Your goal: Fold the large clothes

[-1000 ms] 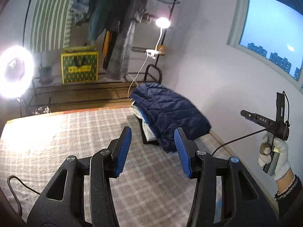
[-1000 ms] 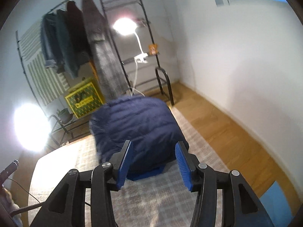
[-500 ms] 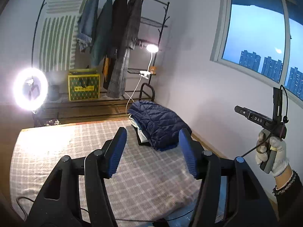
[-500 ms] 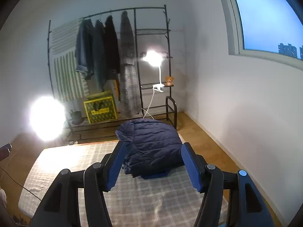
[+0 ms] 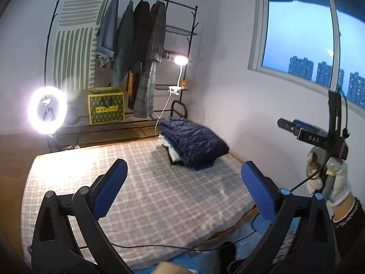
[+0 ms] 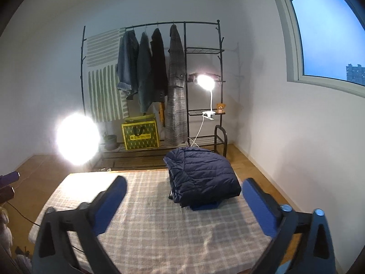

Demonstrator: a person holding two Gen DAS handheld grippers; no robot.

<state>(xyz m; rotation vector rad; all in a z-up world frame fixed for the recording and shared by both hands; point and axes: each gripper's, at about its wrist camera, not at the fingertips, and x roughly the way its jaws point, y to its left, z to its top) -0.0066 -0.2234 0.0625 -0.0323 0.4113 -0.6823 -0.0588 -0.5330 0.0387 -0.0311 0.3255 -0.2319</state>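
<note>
- The stack under the folded navy puffer jacket (image 6: 202, 173) is mostly hidden: only white and black edges (image 5: 171, 153) and a blue corner (image 6: 206, 205) stick out, too little to name the garments.
- The ring light (image 5: 47, 110) glares to a white blot in the right wrist view, hiding whatever is behind it.
- The right gripper (image 6: 183, 202) in the left wrist view is cut by the frame edge; only its top bar and the gloved hand (image 5: 328, 178) on its handle show.
- The jacket lies on the far right corner of the checked bed cover (image 6: 148, 228), near the wall, its long axis running from the clothes rack (image 6: 150, 26) toward the near edge, folded edges facing the cameras.
- The right gripper's bar reads "DAS". The yellow-green bag (image 5: 106, 110) on the rack's lower shelf carries a label too small to read.
- The left gripper (image 5: 183, 190) has just been opening; its blue pads are spread wide with nothing between them.
- The right gripper's jaws have likewise just been opening and stand wide apart, empty, well short of the jacket.
</note>
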